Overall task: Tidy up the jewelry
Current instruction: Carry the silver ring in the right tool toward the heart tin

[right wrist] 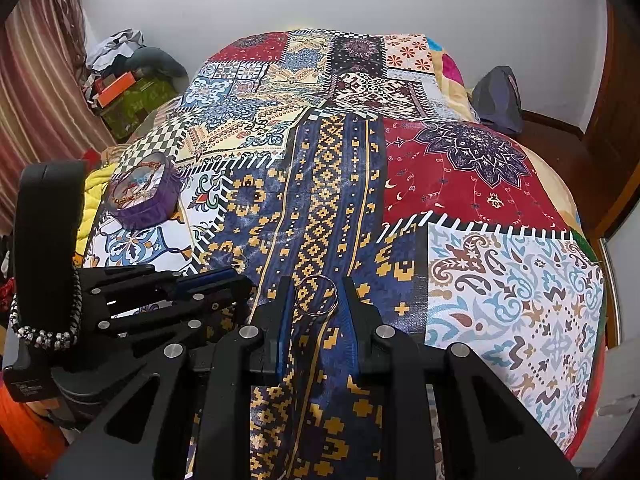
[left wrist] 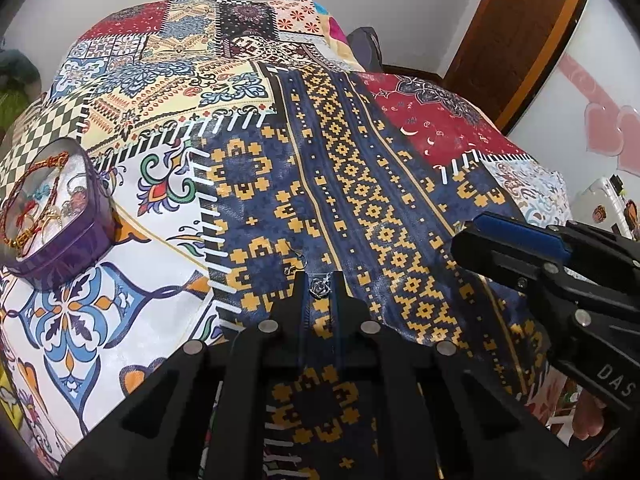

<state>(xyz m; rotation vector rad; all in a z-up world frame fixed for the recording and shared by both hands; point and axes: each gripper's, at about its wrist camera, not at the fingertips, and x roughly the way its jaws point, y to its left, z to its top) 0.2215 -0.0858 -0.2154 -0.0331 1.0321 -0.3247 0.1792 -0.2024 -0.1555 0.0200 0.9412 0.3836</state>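
I see a glossy patchwork bedspread [right wrist: 472, 184] under both tools — printed squares of navy-and-gold geometric weave, red paisley, pale tile motifs, with a slight sheen and soft wrinkles.

My left gripper [left wrist: 320, 286] has its black fingers drawn close together, pinching a small silver rose-shaped charm [left wrist: 319, 288] right at the tips; the metal looks cast and a little tarnished, with a fine link showing above it. It sits just over the navy-and-gold strip of the cloth.

My right gripper [right wrist: 317, 296] is spread wider, its blue-padded fingers on either side of a thin, polished silver ring [right wrist: 316, 295]. The ring is a plain round hoop standing between the pads, and its edges appear to meet them, so I read it as held across its width.

Well off to the left on the bedspread stands the purple jewelry box [left wrist: 60, 240], a rounded, heart-like tin with shiny ribbed walls and no lid on it. Inside I make out a red-and-gold beaded strand [left wrist: 24, 196] curled along the rim and a tangle of smaller gold pieces, too jumbled to name.
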